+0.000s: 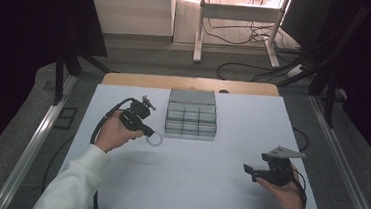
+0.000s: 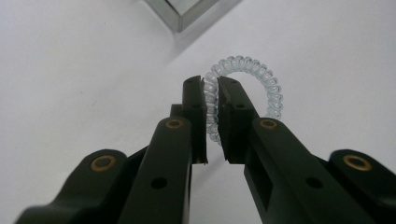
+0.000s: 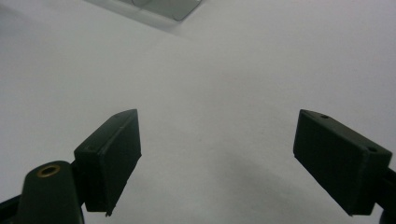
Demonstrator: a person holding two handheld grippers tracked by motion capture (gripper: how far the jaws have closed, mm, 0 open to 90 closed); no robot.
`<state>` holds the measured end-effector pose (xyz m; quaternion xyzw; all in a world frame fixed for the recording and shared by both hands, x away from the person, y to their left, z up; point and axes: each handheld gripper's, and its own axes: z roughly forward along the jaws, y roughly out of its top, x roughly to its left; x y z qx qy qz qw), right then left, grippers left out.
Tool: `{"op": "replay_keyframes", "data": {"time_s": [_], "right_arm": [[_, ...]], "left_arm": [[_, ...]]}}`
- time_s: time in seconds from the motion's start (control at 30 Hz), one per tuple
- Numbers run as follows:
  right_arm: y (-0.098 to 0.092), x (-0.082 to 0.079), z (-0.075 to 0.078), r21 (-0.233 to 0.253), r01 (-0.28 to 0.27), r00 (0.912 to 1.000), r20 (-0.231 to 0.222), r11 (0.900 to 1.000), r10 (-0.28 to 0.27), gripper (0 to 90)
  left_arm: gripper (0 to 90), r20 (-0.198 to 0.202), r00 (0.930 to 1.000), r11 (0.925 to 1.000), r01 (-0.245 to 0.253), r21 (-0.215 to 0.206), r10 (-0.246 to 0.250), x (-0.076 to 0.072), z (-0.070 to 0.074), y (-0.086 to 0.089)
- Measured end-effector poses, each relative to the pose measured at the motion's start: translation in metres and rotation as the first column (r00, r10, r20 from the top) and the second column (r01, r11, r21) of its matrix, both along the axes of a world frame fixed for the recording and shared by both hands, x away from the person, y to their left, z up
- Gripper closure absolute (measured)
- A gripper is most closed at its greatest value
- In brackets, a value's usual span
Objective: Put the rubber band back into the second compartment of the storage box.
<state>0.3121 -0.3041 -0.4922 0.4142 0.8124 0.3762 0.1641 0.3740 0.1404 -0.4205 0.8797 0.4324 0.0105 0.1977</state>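
Spiral hair tie (image 2: pixel 243 88), clear coil: we see it pinched at one side between the left gripper (image 2: pixel 212 112) jaws. The ring stands on edge, its free arc reaching away toward 12 o'clock, over the white table (image 1: pixel 207 186). Compartment box (image 1: pixel 191 114) sits just beyond, at 1 o'clock from the tie. Right gripper (image 3: pixel 217 158), well apart at 4 o'clock, jaws spread wide, nothing between.

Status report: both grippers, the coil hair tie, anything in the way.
Left gripper shut on coil hair tie, near the grey organizer box. Right gripper open, holding nothing. No obstruction seen.
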Motion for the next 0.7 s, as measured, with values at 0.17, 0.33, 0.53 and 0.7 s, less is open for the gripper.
{"op": "replay_keyframes", "data": {"time_s": [0.17,0.33,0.53,0.7], "right_arm": [[0.000,0.000,0.000,0.000,-0.002,1.0000,-0.001,1.000,0.002,15.6],[0.000,0.001,-0.001,0.000,-0.002,1.0000,-0.002,1.000,0.002,15.6],[0.000,0.001,-0.001,-0.002,-0.004,1.0000,-0.003,1.000,0.004,15.6],[0.001,0.001,-0.001,-0.004,-0.005,1.0000,-0.004,1.000,0.005,15.6]], "left_arm": [[82.2,0.003,0.9999,0.9999,0.012,-0.001,-0.012,0.008,0.002,-0.009],[82.2,-0.003,0.9998,0.9998,0.019,-0.001,-0.019,0.018,0.002,-0.015],[82.2,0.001,0.9998,0.9998,0.018,-0.007,-0.018,0.028,0.003,-0.021],[82.2,0.002,0.9998,0.9997,0.019,-0.015,-0.019,0.037,0.004,-0.027]]}}
